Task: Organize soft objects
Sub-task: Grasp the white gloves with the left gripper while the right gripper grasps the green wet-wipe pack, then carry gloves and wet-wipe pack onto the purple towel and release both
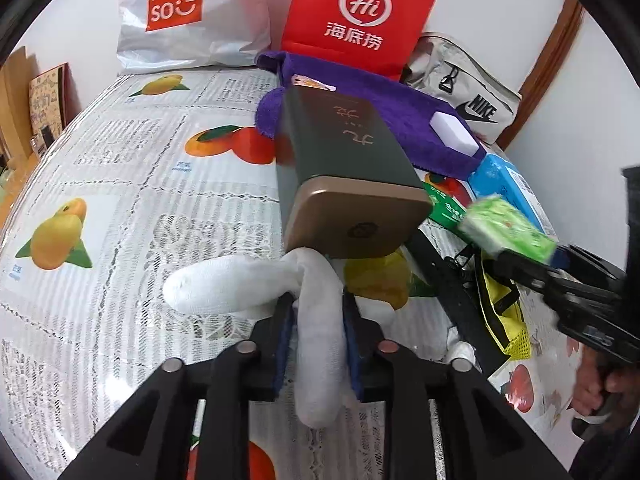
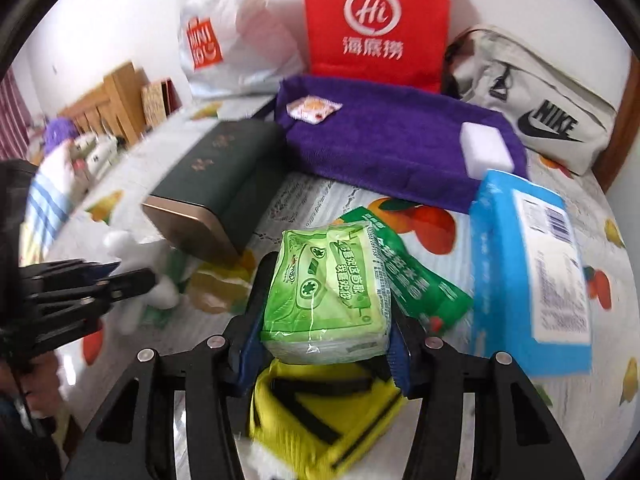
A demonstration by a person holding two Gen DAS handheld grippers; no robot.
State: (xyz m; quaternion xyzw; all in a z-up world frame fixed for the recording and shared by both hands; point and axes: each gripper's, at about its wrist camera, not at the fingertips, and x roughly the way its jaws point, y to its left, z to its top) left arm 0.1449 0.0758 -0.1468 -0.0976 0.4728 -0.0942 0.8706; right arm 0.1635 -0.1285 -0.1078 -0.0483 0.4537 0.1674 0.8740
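Left wrist view: the left gripper [image 1: 316, 320] has its blue pads closed on a white sock [image 1: 316, 344], which droops over the fruit-printed tablecloth [image 1: 120, 168] near the front edge of the table. Just beyond the sock lies a dark green tin [image 1: 344, 152] with a gold end and gold characters I cannot read, its far end resting on a purple towel [image 1: 400, 116]. On the towel sit a white sponge block [image 1: 456, 134] and a small snack packet [image 1: 314, 82]. Along the back edge stand a white plastic bag [image 1: 192, 16] printed "MINISO" and a red paper bag [image 1: 356, 16] with a "Hi" logo and the characters 海底捞; a beige pouch [image 1: 472, 92] marked "NIKE" lies at the back right corner. The wall behind is white with a wooden door frame on the right.

In the right wrist view the right gripper [image 2: 324, 320] clamps a green tissue pack [image 2: 328, 292] printed with Chinese writing, held above a yellow mesh pouch [image 2: 320, 416] with black straps at the front edge. A darker green packet [image 2: 420, 276] lies just behind it, and a blue tissue box [image 2: 528, 264] with a barcode label lies towards the right edge. Wooden furniture shows at the far left
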